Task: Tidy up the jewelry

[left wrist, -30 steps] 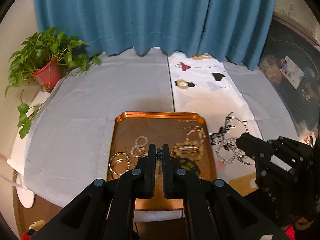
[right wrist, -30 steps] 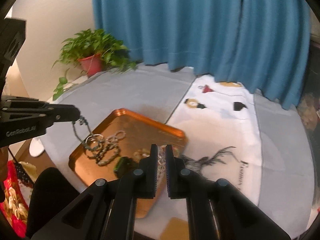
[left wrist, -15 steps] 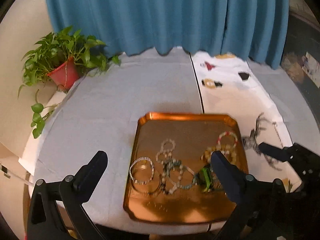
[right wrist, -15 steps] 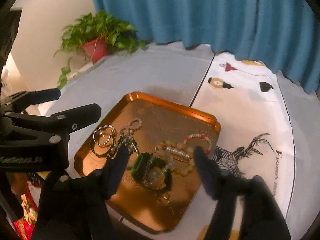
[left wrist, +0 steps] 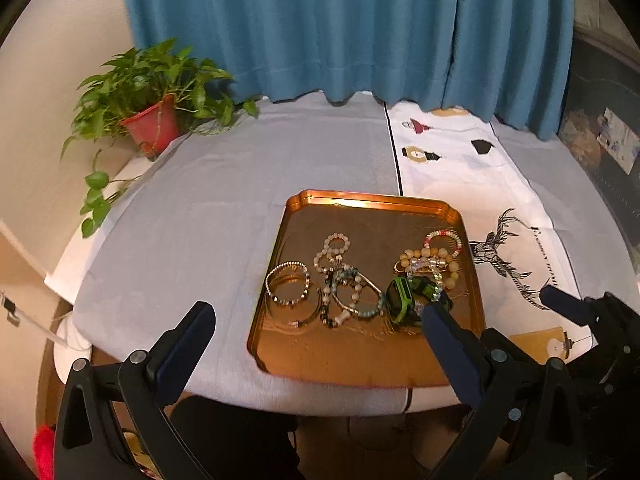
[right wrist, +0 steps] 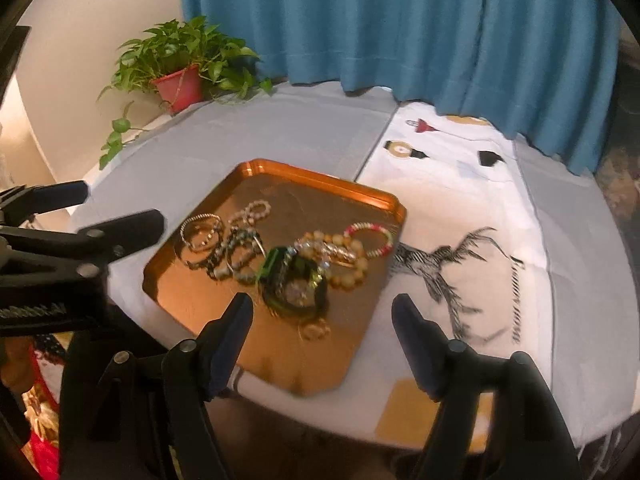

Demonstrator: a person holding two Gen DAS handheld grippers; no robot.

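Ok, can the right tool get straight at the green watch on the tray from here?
Probably yes. The right tool is still opening, empty, just short of the green watch on the copper tray. Nothing sits between, though crystal beads and the amber bead bracelet crowd it.

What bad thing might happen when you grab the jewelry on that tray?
The bracelets lie tangled together on the tray, so lifting one may drag its neighbours along. The green watch overlaps the yellow beads and might snag them. The tray sits near the table edge; a bump could probably tip it off.
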